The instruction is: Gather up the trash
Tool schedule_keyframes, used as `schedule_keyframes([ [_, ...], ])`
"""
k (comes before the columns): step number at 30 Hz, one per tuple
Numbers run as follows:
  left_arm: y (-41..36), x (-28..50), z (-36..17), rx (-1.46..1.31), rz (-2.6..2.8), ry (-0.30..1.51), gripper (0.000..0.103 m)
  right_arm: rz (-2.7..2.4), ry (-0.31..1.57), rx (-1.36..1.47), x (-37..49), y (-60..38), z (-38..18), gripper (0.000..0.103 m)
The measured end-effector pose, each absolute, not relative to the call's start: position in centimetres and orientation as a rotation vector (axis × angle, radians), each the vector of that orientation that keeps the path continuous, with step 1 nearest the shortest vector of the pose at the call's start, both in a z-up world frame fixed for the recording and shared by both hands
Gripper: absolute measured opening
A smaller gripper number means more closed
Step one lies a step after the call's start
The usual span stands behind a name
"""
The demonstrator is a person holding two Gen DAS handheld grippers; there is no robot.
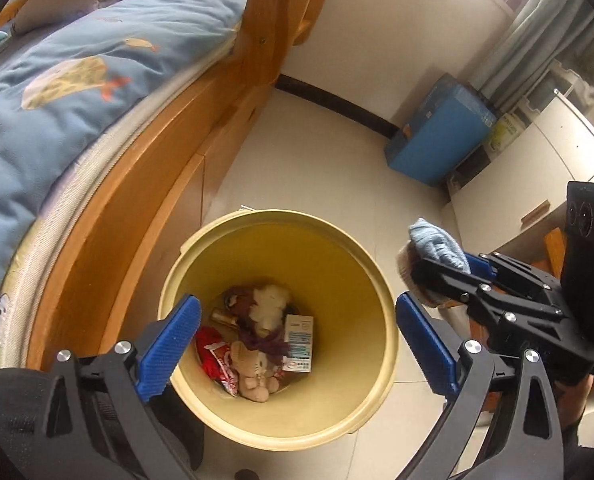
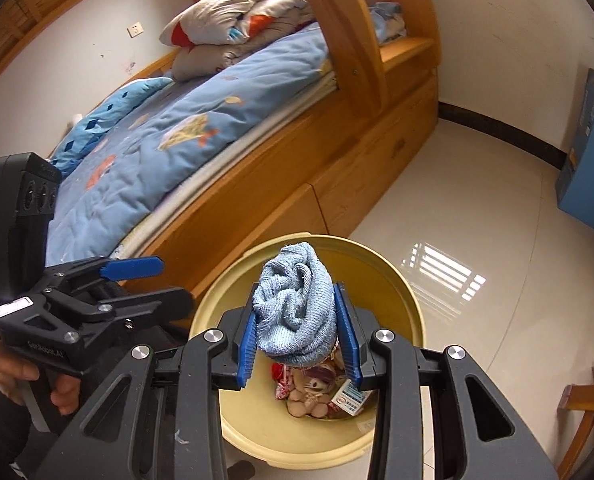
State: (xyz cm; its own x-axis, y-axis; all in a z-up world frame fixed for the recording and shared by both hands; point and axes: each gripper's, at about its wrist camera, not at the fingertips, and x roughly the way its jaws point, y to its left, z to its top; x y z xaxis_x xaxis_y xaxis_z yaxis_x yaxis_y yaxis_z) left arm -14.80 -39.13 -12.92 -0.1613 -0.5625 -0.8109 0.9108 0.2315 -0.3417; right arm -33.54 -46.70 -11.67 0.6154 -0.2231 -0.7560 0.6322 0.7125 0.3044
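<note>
Held item: a balled-up light blue knitted cloth (image 2: 297,304), ribbed and folded in on itself, is seen at the centre of the right wrist view; something tan is tucked under it but cannot be identified.
Right gripper (image 2: 299,340): clenched on the cloth, blue pads pressed against both its sides, held above the bin's opening.
Left gripper (image 1: 297,344): released, its jaws spread wide across the bin's mouth in the lower part of the left wrist view, nothing between them.
Bin (image 1: 217,412): a round pale yellow bucket, standing on the floor just beside the bed frame.
Bin contents: a small tan teddy bear (image 1: 253,372), a red wrapper (image 1: 213,354), a white and blue carton (image 1: 299,344) and a white and brown plush toy (image 1: 263,304) are seen lying at the bottom.
Floor (image 2: 477,208): glossy cream tiles, with window light reflected at the right.
Bed (image 2: 257,196): a wooden frame with a blue fish-print quilt (image 1: 57,100), filling the upper left.
Far corner: a blue box (image 1: 437,136) is stood against the white wall, upper right.
</note>
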Motion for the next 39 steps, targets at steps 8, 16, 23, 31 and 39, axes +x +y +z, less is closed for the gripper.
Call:
schedule_keyframes([
  [8,-38.6,-14.8,-12.3,0.435,-1.355,1.063,0.098,-0.524,0.794,0.597,-33.4,-46.5,-12.5,0.039],
  [16,-38.2,-13.8,-12.6,0.388,-1.332,1.094,0.098,-0.547,0.858,0.565,-32.7,-46.4,-13.6,0.06],
  [23,-38.0,-14.1,-12.2,0.385,-1.333,1.073,0.099,-0.539,0.834,0.592,-33.1,-46.1,-13.6,0.057],
  [31,-36.0,-13.4,-9.9,0.338,-1.322,1.021,0.099,-0.49,0.81,0.542,-31.2,-44.6,-11.3,0.057],
  [39,-30.5,-11.6,-3.3,0.209,-1.214,0.818,0.099,-0.418,0.675,0.441,-28.0,-42.2,-5.7,0.066],
])
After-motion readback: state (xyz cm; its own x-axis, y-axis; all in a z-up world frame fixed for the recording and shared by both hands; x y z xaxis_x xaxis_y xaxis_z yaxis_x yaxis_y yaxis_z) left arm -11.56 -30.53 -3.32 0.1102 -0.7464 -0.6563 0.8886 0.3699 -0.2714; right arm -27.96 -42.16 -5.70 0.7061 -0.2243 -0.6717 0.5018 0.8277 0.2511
